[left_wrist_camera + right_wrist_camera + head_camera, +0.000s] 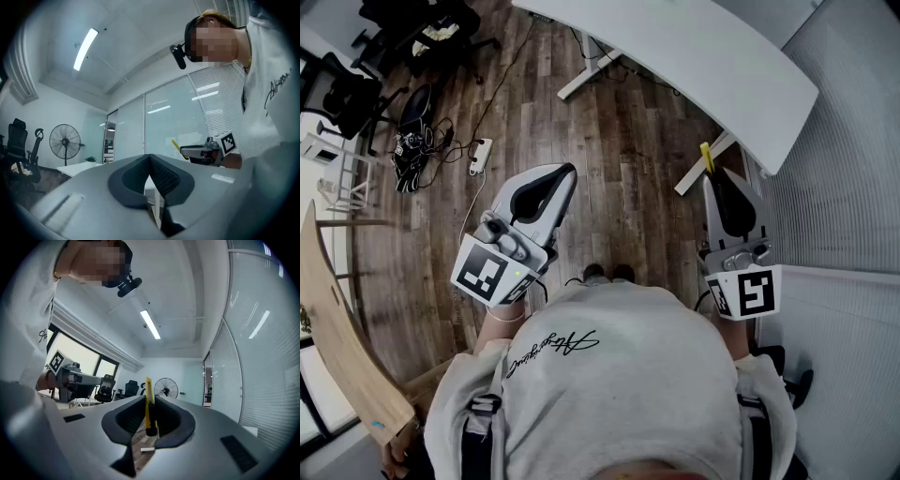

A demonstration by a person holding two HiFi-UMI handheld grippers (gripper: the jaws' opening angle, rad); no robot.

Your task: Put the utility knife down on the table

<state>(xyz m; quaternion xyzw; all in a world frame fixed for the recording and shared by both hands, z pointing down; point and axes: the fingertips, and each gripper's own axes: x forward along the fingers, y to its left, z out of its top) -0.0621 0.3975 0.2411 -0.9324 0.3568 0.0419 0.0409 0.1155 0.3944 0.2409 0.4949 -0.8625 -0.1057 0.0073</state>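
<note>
My right tongs point(149, 400) pinch the yellow utility knife point(147, 387), seemingly by its thin sides, short of the white worktop point(703, 56) and over wooden floor point(609, 141), so loosening early drops it there; my left tongs point(150, 158) sit pressed together, empty.

"What sort of place was it?"

"An office. Black swivel chairs point(347, 94) stood at the upper left, a long white desk point(694, 56) ran across the top, and the floor point(609, 159) was wood plank."

"Anything else?"

"Glass partition walls point(164, 126) with blinds, a pedestal fan point(65, 141), and a ceiling strip light point(85, 48)."
</note>
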